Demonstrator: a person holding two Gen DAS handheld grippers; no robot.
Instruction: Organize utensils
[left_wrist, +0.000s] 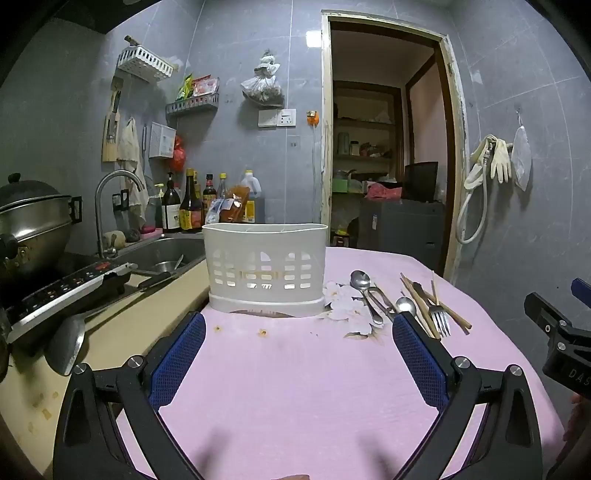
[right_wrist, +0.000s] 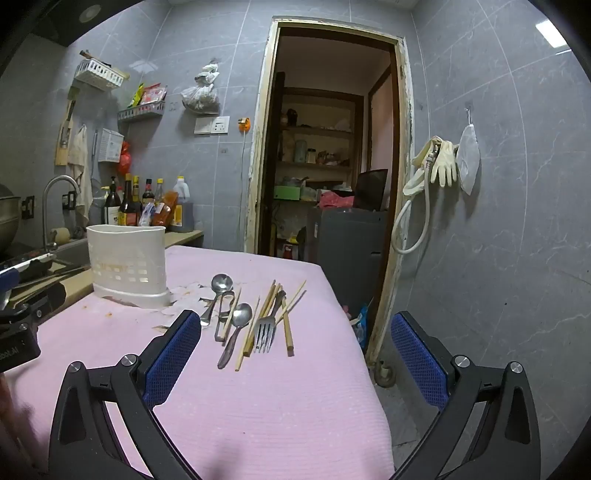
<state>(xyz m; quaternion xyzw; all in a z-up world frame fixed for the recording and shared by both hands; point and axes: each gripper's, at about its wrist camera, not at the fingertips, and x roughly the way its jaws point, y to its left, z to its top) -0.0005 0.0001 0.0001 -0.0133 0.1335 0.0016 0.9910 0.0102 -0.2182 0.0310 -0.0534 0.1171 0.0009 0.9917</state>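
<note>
Nothing is picked up yet; this looks like the start. The left gripper and the right gripper both hover over the pink cloth, jaws spread wide and empty. The utensils, spoons, a fork and chopsticks, lie loose on the cloth, just right of the white caddy. Next, I judge, the right gripper must drop onto one piece, close, and carry it left into the caddy.

Holder on table, utensils right of it, sink left
</note>
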